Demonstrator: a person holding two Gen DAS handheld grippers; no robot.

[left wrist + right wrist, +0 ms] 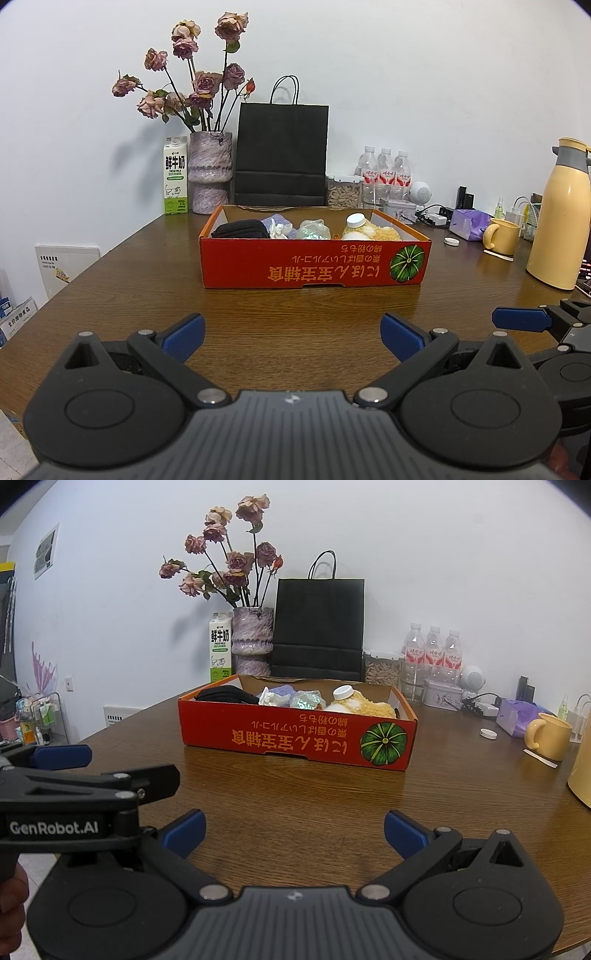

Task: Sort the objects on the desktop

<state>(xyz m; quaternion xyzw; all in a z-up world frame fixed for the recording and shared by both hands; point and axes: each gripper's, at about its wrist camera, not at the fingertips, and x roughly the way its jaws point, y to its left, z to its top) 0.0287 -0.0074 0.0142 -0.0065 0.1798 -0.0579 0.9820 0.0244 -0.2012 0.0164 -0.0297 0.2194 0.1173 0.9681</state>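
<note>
A red cardboard box (pixel 314 264) (pixel 295 738) stands in the middle of the brown table. It holds a black cloth bundle (pixel 242 229) (pixel 225 695), a purple-white item (pixel 279 225), a clear crumpled bag (pixel 314 229) (pixel 306 699), a white-capped bottle (pixel 355 221) (pixel 343 694) and a yellow fluffy item (pixel 384 230) (pixel 373 707). My left gripper (pixel 291 338) is open and empty, near the table's front edge, short of the box. My right gripper (pixel 293 832) is open and empty, beside the left one.
Behind the box stand a milk carton (pixel 175 181), a vase of dried roses (pixel 210 170), a black paper bag (pixel 281 155) and water bottles (pixel 386 170). At right are a yellow mug (pixel 500 236) (pixel 550 736), a yellow thermos (pixel 557 214), a white lid (pixel 451 241) and cables.
</note>
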